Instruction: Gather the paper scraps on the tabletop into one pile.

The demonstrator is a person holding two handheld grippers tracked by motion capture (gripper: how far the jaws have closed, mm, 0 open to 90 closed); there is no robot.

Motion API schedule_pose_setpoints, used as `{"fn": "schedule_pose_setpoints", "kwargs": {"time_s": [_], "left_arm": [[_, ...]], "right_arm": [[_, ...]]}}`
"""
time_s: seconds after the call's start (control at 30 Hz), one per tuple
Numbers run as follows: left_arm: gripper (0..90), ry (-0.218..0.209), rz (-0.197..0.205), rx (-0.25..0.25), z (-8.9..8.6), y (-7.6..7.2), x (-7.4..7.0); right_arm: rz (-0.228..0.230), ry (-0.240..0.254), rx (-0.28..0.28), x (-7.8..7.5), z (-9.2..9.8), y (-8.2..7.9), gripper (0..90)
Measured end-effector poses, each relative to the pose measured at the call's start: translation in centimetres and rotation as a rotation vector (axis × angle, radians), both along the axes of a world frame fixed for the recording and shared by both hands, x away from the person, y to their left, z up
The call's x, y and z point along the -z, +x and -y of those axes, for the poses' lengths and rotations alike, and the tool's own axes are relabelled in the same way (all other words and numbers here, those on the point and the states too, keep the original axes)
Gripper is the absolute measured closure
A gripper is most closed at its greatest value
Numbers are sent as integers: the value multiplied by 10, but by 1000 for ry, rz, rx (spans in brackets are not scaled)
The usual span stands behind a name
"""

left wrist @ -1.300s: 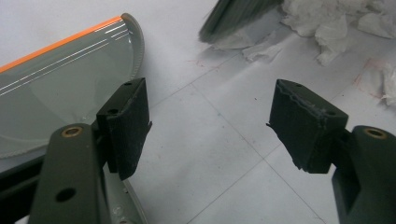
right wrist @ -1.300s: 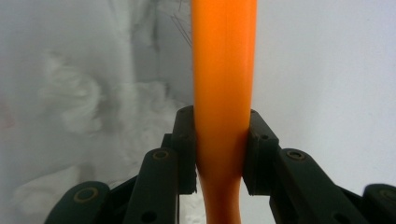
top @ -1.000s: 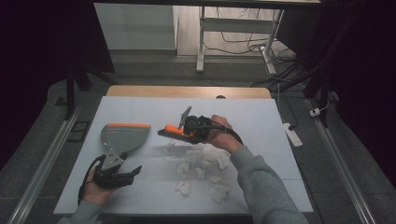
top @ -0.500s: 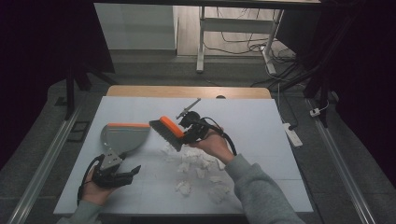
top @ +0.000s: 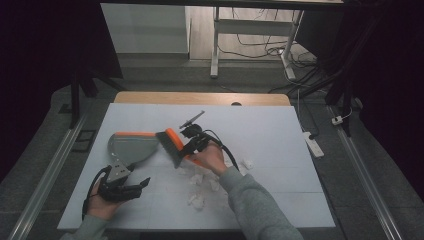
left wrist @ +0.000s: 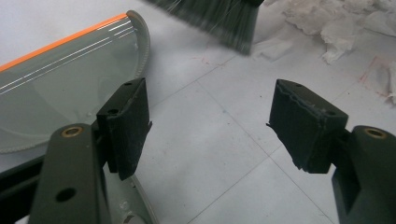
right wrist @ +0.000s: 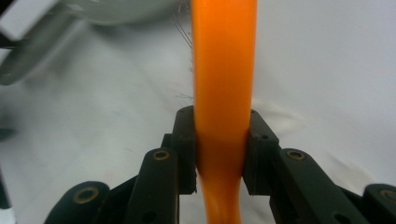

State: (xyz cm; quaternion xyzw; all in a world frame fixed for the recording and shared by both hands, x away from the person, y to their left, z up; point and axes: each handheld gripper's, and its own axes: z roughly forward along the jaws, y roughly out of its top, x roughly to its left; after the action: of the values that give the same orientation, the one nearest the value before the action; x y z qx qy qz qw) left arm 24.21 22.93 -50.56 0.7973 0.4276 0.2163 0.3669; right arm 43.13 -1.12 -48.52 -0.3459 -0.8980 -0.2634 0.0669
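High view: my R gripper [top: 192, 145] is clamped on the brush [top: 171, 146] handle, bristles just beside the dustpan [top: 131, 149] mouth, L gripper [top: 131, 187] jaws apart near its handle, holding nothing; sweeping step, next I'd drag paper scraps [top: 196, 201] into it.
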Motion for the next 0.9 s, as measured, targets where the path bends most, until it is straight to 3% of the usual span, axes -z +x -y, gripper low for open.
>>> {"fn": "schedule_pose_setpoints", "kwargs": {"time_s": [0.1,0.23,0.37,0.5,0.6,0.73,0.9], "left_arm": [[298,1,0,1,1,0,0],[298,7,0,5,3,0,-1],[298,7,1,0,3,0,-1],[298,6,2,0,2,0,-1],[298,8,0,-2,2,0,-1],[298,10,0,2,3,0,0],[298,9,2,-2,2,0,0]], "right_arm": [[-3,-27,66,-3,29,7,703],[30,-36,101,-17,59,3,703],[72,43,84,-43,75,-7,703],[85,75,21,-61,75,-23,703],[83,84,-19,-63,72,-33,702],[37,73,-64,-51,58,-43,702],[-4,12,-118,-25,34,-46,702]]}}
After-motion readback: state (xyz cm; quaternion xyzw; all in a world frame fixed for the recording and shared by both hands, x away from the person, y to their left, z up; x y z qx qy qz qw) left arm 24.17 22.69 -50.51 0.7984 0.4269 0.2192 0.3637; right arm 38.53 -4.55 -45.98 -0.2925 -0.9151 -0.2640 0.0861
